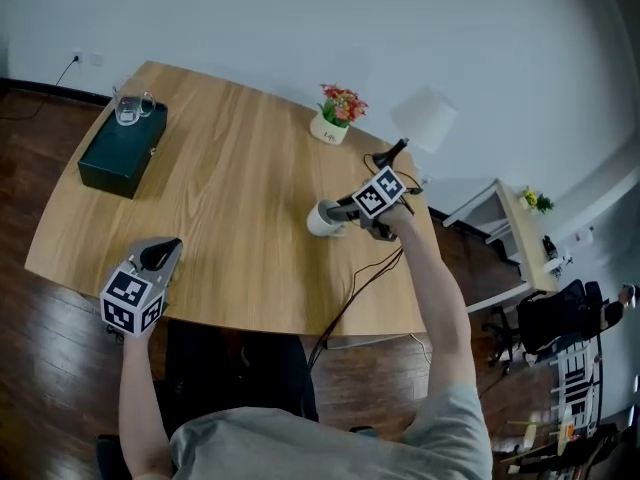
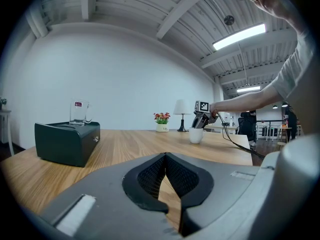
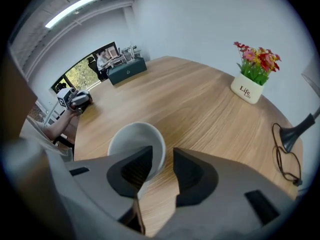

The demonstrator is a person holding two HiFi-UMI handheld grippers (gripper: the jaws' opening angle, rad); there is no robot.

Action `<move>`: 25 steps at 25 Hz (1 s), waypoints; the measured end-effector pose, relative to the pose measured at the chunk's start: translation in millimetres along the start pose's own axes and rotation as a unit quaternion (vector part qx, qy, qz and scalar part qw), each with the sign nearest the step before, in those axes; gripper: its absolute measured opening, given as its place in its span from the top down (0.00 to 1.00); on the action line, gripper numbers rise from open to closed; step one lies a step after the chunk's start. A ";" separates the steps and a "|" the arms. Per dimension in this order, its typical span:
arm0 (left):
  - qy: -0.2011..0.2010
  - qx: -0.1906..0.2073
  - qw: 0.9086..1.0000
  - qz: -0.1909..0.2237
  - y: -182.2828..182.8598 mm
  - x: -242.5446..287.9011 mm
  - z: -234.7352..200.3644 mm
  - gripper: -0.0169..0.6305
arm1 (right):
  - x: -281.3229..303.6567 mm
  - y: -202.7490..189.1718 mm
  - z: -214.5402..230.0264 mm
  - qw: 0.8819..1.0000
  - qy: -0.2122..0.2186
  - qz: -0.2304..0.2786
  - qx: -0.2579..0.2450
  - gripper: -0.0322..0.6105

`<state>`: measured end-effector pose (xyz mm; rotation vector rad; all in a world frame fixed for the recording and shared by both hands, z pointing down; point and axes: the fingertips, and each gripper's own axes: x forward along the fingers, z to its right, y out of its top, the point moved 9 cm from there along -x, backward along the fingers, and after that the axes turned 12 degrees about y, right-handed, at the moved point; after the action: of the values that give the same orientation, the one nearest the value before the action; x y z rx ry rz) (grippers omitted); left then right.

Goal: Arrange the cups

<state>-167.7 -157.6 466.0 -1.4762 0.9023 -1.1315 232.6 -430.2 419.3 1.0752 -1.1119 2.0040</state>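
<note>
Right tongs (image 3: 160,154) astride cup (image 3: 131,138) rim; wooden table (image 3: 190,99), white wall (image 3: 200,19)

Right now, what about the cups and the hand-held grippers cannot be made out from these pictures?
White cup: whether it has a handle; the right hand-held gripper covers one side of it in the head view and the right gripper view.
Glass mug: label print too small in the left gripper view.
Left hand-held gripper: jaws hidden under its body in the head view.
</note>
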 end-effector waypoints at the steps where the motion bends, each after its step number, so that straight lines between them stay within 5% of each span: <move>1: 0.000 0.000 1.000 0.000 0.2 0.1 0.4 0.96 | 0.8 1.0 0.5 1.000 0.003 -0.007 0.006 0.79; 8: 0.005 -0.001 1.000 0.000 1.8 3.5 4.1 0.96 | 0.4 20.2 -1.5 0.998 -0.001 -0.059 0.004 0.88; 12: -0.003 0.004 1.000 -0.006 -4.0 6.4 5.6 0.96 | 15.9 40.1 -27.9 0.999 0.027 -0.037 -0.020 0.88; 25: 0.005 0.003 1.000 -0.003 -0.5 11.6 5.2 0.96 | 61.7 268.7 -159.1 0.977 0.065 0.011 -0.202 0.88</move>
<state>-159.5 -167.0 468.5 -1.4704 0.9007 -1.1473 -68.2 -409.7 316.9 0.7151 -1.3863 1.7323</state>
